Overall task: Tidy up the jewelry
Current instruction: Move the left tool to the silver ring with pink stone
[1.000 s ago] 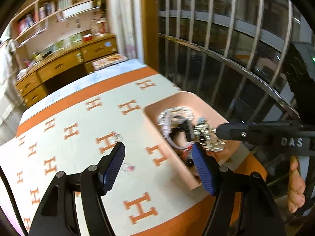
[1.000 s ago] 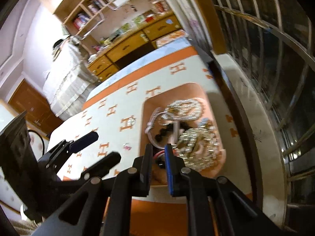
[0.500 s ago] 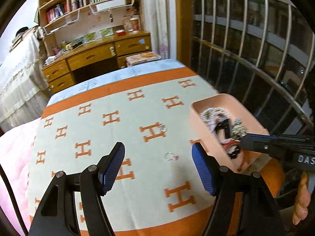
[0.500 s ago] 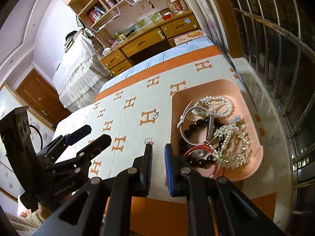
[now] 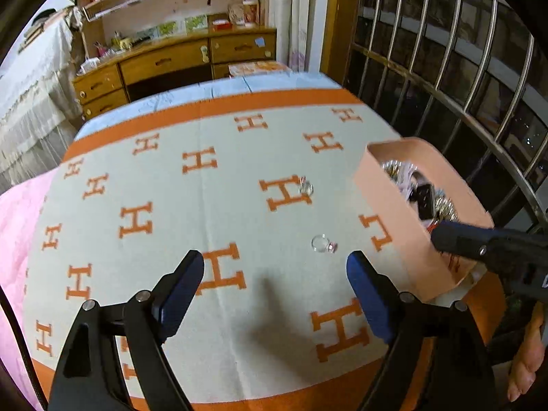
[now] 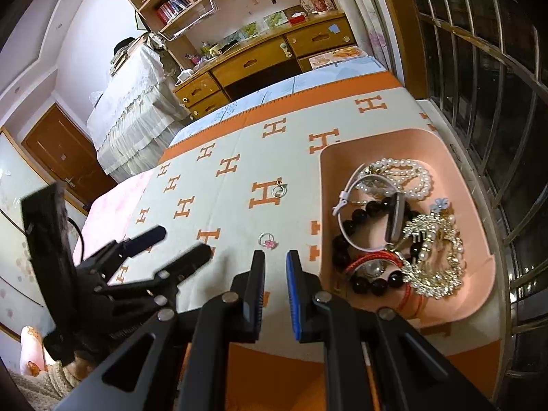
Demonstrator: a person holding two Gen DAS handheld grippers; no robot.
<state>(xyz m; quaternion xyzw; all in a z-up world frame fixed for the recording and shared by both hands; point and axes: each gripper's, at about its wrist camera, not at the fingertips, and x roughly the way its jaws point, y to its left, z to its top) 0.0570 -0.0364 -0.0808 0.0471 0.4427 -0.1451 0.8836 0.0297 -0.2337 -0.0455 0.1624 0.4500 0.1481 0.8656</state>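
A pink tray (image 6: 455, 157) (image 5: 387, 185) on the right of the bed holds a pearl necklace (image 6: 407, 174), black bead bracelets (image 6: 346, 236), a red bangle and a gold chain (image 6: 435, 263). Two rings lie loose on the blanket: one with a pink stone (image 6: 268, 240) (image 5: 323, 244) and a silver one (image 6: 279, 190) (image 5: 304, 187) farther away. My left gripper (image 5: 275, 275) is open and empty, above the blanket just short of the pink-stone ring. My right gripper (image 6: 275, 263) has its jaws narrowly apart, empty, near the tray's left edge.
The cream blanket (image 5: 205, 205) with orange H marks covers the bed. A barred window (image 5: 462, 78) runs along the right. A wooden desk with drawers (image 6: 260, 61) and bookshelves stand beyond the bed's far end. A pink sheet (image 5: 13, 226) lies at left.
My left gripper has swung left away from the tray, and now faces the loose rings. My right gripper has pulled back from the tray, staying narrowly open.
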